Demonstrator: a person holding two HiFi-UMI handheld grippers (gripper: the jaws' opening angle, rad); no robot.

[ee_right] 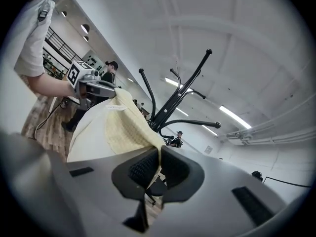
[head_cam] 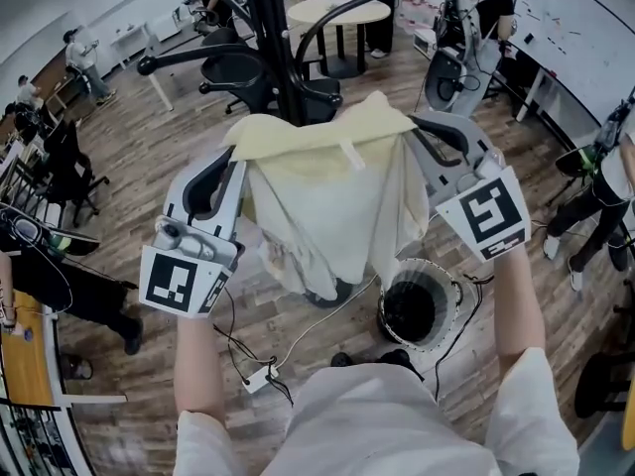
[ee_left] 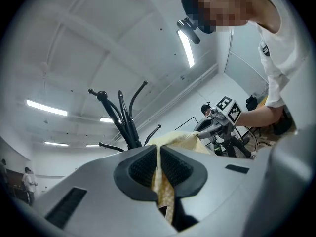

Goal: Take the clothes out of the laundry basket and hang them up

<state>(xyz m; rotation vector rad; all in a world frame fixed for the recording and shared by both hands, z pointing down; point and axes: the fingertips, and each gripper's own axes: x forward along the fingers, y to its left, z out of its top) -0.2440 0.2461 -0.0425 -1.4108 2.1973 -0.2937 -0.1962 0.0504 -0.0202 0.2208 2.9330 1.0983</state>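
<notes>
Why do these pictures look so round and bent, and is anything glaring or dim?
Head view: the wide lens bows the wooden floor at the edges; the cream garment is evenly lit. Left gripper view: round fisheye frame with black corners, and a ceiling light burns out white. Right gripper view: same round frame; the coat rack shows as a dark silhouette against the bright ceiling.

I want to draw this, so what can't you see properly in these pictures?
- Head view: the laundry basket is too dark inside to show whether clothes remain.
- Head view: the yellow garment hides the base of the coat stand.
- All views: the yellow garment hangs bunched, so its kind is unclear.
</notes>
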